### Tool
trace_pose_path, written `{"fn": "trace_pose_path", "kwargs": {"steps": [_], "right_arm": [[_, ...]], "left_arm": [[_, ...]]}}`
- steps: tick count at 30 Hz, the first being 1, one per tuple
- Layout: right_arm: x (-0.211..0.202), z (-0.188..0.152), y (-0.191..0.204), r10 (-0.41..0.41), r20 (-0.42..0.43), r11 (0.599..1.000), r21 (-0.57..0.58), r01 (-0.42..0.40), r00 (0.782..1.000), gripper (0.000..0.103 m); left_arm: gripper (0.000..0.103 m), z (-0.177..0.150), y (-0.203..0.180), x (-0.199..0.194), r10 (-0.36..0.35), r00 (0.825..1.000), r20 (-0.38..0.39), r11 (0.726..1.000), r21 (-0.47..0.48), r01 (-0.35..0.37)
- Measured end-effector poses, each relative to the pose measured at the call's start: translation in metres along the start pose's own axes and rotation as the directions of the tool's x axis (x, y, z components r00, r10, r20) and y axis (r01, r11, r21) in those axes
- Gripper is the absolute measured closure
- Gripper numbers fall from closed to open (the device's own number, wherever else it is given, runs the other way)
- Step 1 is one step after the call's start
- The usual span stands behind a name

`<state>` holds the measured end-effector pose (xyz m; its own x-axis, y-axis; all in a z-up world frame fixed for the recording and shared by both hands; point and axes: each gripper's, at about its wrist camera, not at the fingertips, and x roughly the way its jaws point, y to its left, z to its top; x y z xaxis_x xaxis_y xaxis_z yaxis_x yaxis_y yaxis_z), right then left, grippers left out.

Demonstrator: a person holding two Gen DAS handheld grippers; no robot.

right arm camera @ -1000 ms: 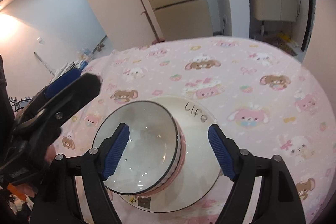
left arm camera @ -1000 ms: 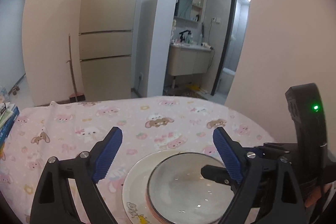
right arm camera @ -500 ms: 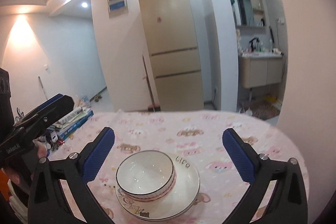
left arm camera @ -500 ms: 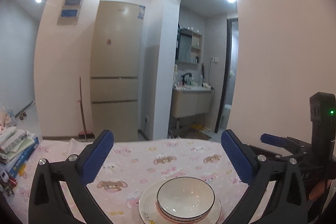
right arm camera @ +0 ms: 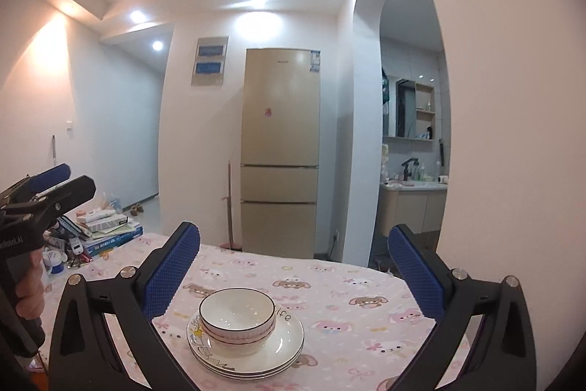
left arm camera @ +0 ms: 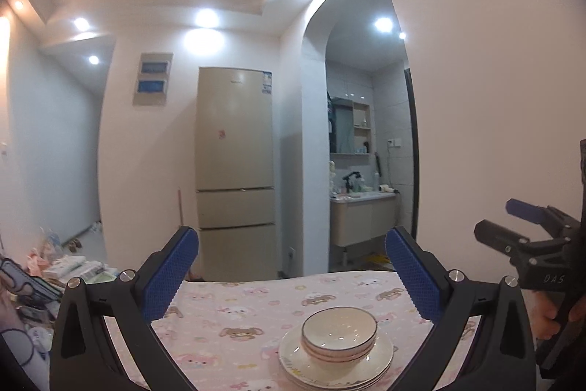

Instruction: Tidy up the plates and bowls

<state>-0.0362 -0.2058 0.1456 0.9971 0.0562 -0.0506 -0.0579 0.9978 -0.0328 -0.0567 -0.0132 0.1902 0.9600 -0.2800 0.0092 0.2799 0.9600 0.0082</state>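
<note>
Blue-padded jaws of the left gripper [left arm camera: 292,277] and right gripper [right arm camera: 293,275] stand spread wide, pinching nothing. Between and below them, stacked bowls [right arm camera: 237,316] sit nested on stacked plates [right arm camera: 246,350] on the tabletop [right arm camera: 366,317]. Retreat level, clear of the rims. A second earlier, both hung close over the top bowl.

Open tablecloth [right arm camera: 329,284] around stacked bowls [right arm camera: 237,316]
</note>
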Motion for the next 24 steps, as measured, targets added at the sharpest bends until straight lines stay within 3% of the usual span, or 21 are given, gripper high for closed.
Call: {"fn": "trace_pose_path", "kwargs": {"steps": [3, 8, 13, 16, 20, 22, 24], "right_arm": [[-0.011, -0.020, 0.001, -0.024, 0.035, 0.999, 0.044, 0.023, 0.999, 0.000], [-0.003, -0.062, 0.002, -0.096, 0.050, 0.992, 0.086, 0.092, 0.994, 0.000], [-0.007, -0.090, -0.005, -0.141, 0.155, 0.968, 0.228, 0.104, 0.978, 0.000], [-0.002, -0.099, -0.003, -0.166, 0.182, 0.966, 0.229, 0.123, 0.969, 0.000], [0.014, -0.108, -0.001, -0.157, 0.134, 0.970, 0.207, 0.127, 0.979, 0.000], [0.030, -0.112, -0.002, -0.086, 0.030, 0.978, 0.193, 0.079, 0.996, 0.000], [0.040, -0.116, 0.000, -0.092, -0.009, 0.981, 0.172, 0.092, 0.996, 0.000]], "left_arm": [[0.000, -0.025, -0.001, -0.013, 0.041, 0.999, 0.011, 0.999, -0.013, -0.041], [0.000, -0.080, 0.000, -0.003, 0.089, 0.994, -0.069, 0.996, -0.012, -0.090], [0.000, -0.106, 0.003, 0.001, 0.130, 0.990, -0.045, 0.991, -0.012, -0.131], [0.000, -0.122, 0.009, 0.010, 0.151, 0.987, -0.046, 0.988, -0.026, -0.152], [0.000, -0.139, 0.013, 0.014, 0.204, 0.979, 0.004, 0.978, -0.037, -0.203], [0.000, -0.145, 0.012, 0.018, 0.211, 0.978, -0.002, 0.977, -0.019, -0.211], [0.000, -0.151, 0.010, 0.021, 0.213, 0.977, -0.010, 0.977, -0.014, -0.214]]}}
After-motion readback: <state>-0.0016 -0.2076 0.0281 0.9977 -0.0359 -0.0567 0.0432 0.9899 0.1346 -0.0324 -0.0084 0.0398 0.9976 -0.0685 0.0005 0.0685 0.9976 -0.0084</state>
